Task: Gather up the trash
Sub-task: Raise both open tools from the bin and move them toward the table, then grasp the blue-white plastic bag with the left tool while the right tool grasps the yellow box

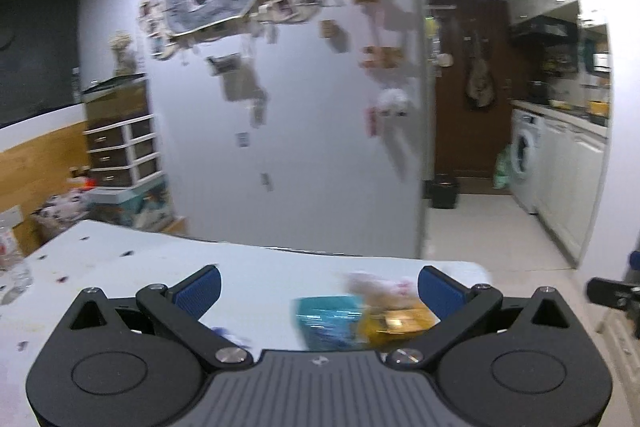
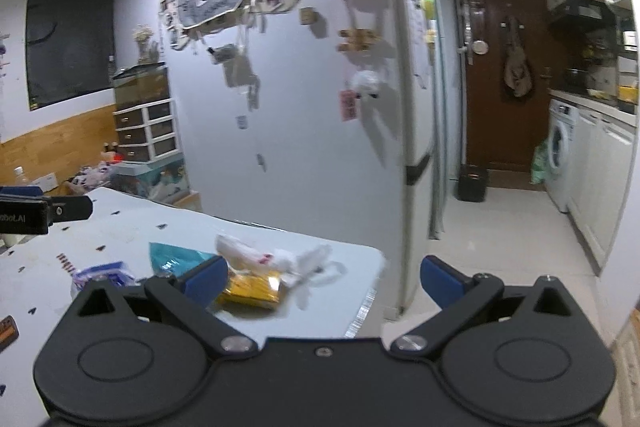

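While both grippers gape (empty), wrappers (image 2: 248,287) tabled

On the white patterned table (image 2: 120,227), a crumpled white plastic bag (image 2: 272,257), a yellow foil packet (image 2: 252,287) and a teal foil wrapper (image 2: 172,257) crowd the near right corner. To their left lies a blue-and-white wrapper (image 2: 104,273). Bare tabletop stretches behind them.

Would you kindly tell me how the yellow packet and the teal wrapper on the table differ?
The yellow packet is gold and opaque; the teal wrapper is blue-green and shiny. The yellow packet lies nearer the table edge, touching the white plastic bag; the teal wrapper lies farther left. Both lie flat, ungrasped.
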{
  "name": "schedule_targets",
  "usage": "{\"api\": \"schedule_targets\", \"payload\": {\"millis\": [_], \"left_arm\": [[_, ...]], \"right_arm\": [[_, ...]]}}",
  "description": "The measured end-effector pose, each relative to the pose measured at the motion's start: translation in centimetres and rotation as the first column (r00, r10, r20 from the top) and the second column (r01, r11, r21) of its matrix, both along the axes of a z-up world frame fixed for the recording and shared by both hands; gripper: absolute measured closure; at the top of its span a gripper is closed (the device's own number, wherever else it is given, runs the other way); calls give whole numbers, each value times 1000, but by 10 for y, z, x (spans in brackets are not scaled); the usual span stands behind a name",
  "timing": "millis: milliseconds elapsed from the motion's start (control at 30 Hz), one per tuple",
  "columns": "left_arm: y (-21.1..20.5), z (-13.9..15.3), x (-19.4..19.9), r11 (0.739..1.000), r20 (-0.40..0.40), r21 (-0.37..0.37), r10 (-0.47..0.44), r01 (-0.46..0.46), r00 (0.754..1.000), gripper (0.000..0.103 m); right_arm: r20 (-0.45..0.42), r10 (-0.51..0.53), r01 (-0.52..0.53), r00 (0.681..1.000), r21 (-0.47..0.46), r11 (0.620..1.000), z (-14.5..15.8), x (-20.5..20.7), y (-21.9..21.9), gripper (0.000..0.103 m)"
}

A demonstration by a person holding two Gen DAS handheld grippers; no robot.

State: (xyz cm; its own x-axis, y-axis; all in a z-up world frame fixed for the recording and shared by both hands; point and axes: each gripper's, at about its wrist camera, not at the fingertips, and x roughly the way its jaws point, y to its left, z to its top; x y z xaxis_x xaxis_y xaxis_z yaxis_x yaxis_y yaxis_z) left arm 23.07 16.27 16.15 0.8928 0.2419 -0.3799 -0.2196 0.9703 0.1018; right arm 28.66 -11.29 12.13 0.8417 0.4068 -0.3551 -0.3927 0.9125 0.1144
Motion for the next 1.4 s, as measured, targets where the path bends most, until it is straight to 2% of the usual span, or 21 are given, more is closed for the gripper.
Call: {"api": "schedule_targets", "payload": {"millis": [133,267,467,633,833,933,1033,1100,1167,1267,1333,1400], "left_arm": [[44,-13,12,998,-17,14,61,-61,998,0],[86,-40,28,994,-60,33,107,-105,992,0],[148,-91,43,982,-128,-14,186,-189,974,0],[178,-121,42,979,-124,-71,180,-190,976,0],[174,-142,42,985,-147,-145,71,-92,987,1],[159,-150,39,983,-166,-183,-27,-4,986,3],[132,-152,32,967,-181,-219,-174,133,968,5],[115,-149,27,959,-187,-204,-234,195,954,5],[104,-143,24,973,-187,-141,-208,184,960,5],[96,-132,29,995,-176,-34,-96,91,980,5],[95,-129,38,999,-175,-4,-40,40,984,5],[95,-130,48,1000,-184,-6,-17,16,983,5]], "right_arm": [[-7,22,-22,1000,15,1000,-10,16,27,0],[-25,35,-34,999,29,999,-24,28,45,0],[-52,66,-65,996,33,997,-46,36,55,0],[-75,76,-74,994,33,997,-57,42,56,0],[-84,70,-68,994,28,997,-59,48,55,0],[-85,66,-64,994,19,998,-60,49,54,0],[-91,52,-51,995,14,999,-63,51,52,0],[-98,45,-44,994,15,999,-66,54,51,0],[-109,40,-38,993,17,999,-68,56,50,0],[-126,32,-30,991,21,999,-72,59,51,0],[-143,30,-25,989,33,999,-75,62,53,0],[-158,37,-29,987,53,998,-76,65,55,0]]}}
